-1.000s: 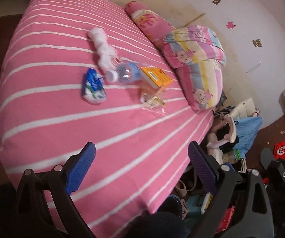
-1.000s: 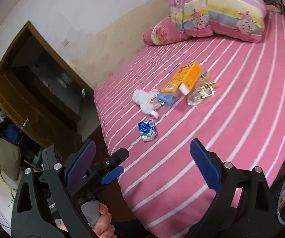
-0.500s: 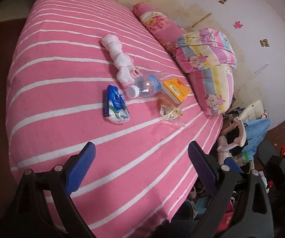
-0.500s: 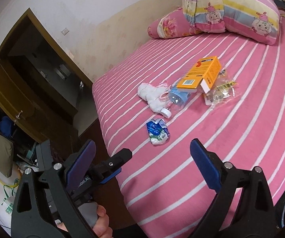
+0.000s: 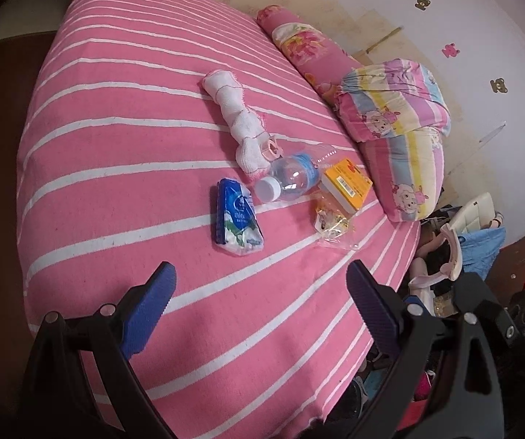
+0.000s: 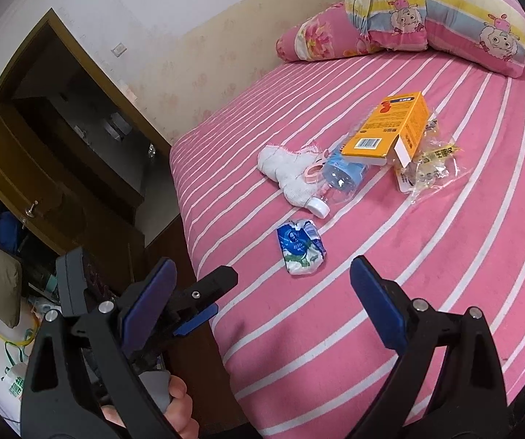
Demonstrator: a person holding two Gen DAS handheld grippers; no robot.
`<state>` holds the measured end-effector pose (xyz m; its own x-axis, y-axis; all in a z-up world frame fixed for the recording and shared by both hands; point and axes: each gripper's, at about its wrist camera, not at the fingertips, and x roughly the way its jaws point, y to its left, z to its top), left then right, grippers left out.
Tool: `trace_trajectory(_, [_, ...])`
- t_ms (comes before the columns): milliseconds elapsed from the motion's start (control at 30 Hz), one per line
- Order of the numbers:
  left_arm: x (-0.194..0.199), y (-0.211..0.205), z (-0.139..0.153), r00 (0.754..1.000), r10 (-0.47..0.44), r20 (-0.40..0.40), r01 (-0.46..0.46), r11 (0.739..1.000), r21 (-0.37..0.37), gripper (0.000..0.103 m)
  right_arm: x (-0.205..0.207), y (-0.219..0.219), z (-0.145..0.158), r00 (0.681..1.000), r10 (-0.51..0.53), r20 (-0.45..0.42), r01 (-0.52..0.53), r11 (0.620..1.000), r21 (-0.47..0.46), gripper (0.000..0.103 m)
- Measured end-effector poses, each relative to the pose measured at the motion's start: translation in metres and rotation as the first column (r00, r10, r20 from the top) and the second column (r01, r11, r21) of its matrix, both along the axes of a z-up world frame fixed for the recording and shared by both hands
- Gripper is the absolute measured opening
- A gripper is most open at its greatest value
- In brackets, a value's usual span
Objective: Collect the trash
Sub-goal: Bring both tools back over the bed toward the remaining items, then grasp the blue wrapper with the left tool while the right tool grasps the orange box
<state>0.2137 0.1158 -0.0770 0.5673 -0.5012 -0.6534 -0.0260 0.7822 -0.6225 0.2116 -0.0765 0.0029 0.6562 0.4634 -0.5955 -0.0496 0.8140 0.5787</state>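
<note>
Nothing has been collected yet, as far as the two views show. All the trash lies in one loose group on the pink striped bed [image 5: 116, 190]. Nearest to both tools is the crumpled blue and white wrapper [image 5: 237, 217], lying alone, a little apart from the others. Behind it the clear plastic bottle [image 5: 291, 177] lies on its side with its white cap turned toward the wrapper. The orange box [image 5: 346, 184] leans against the bottle, and in the right wrist view it seems to rest partly on the bottle. A transparent snack bag [image 5: 332, 225] lies just beside the box. A white rolled cloth [image 5: 237, 124] touches the bottle on the other side; whether it counts as trash cannot be told.

The left gripper [image 5: 260, 294] is spread wide and holds nothing; it hovers over the near part of the bed, pointed at the wrapper. The right gripper [image 6: 262, 287] is also spread and empty, with the wrapper just ahead between its fingers. No bin or bag for the trash can be clearly identified in either view. So the task appears to be at its very beginning: all the pieces are left, and the wrapper seems the likely first one.
</note>
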Motion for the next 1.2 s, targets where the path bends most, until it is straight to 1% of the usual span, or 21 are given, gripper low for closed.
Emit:
trace_trajectory(133, [0.006, -0.002, 0.0, 1.0, -0.008, -0.002, 0.008, 1.0, 0.012, 0.091, 0.011, -0.002, -0.005, 1.0, 0.005, 0.003, -0.005, 1.0, 0.012, 0.095])
trace_trajectory(333, [0.01, -0.001, -0.008, 1.0, -0.003, -0.022, 0.004, 0.999, 0.039, 0.091, 0.023, -0.003, -0.01, 1.0, 0.011, 0.024, -0.012, 1.0, 0.018, 0.095])
trace_trajectory(467, [0.012, 0.005, -0.013, 0.999, 0.027, -0.03, -0.026, 0.998, 0.058, 0.091, 0.031, -0.005, -0.014, 0.999, 0.014, 0.037, -0.015, 0.999, 0.033, 0.095])
trace_trajectory(633, [0.018, 0.009, -0.023, 0.996, 0.066, -0.051, -0.061, 0.993, 0.103, 0.091, 0.044, -0.014, -0.027, 0.999, 0.011, 0.042, -0.014, 0.998, 0.069, 0.095])
trace_trajectory(733, [0.022, 0.006, -0.029, 0.995, 0.075, -0.058, -0.066, 0.988, 0.142, 0.091, 0.056, -0.021, -0.042, 1.0, 0.01, 0.012, -0.011, 0.994, 0.113, 0.095])
trace_trajectory(800, [0.029, -0.001, -0.038, 0.995, 0.067, -0.077, -0.053, 0.985, 0.166, 0.091, 0.07, -0.024, -0.057, 0.999, 0.022, -0.04, -0.017, 0.992, 0.128, 0.095])
trace_trajectory(900, [0.037, -0.013, -0.046, 0.995, 0.045, -0.092, -0.027, 0.982, 0.188, 0.091, 0.085, -0.028, -0.075, 0.995, 0.029, -0.092, -0.014, 0.987, 0.161, 0.095])
trace_trajectory(1033, [0.049, -0.034, -0.051, 0.997, -0.003, -0.082, 0.021, 0.975, 0.219, 0.091, 0.109, -0.035, -0.095, 0.987, 0.025, -0.157, 0.006, 0.981, 0.193, 0.095])
trace_trajectory(1133, [0.06, -0.045, -0.057, 0.996, -0.026, -0.086, 0.047, 0.967, 0.25, 0.091, 0.119, -0.037, -0.1, 0.985, 0.025, -0.172, 0.01, 0.979, 0.201, 0.095])
trace_trajectory(1200, [0.069, -0.049, -0.063, 0.995, -0.035, -0.098, 0.061, 0.962, 0.267, 0.091, 0.121, -0.042, -0.099, 0.985, 0.015, -0.174, 0.018, 0.983, 0.184, 0.095])
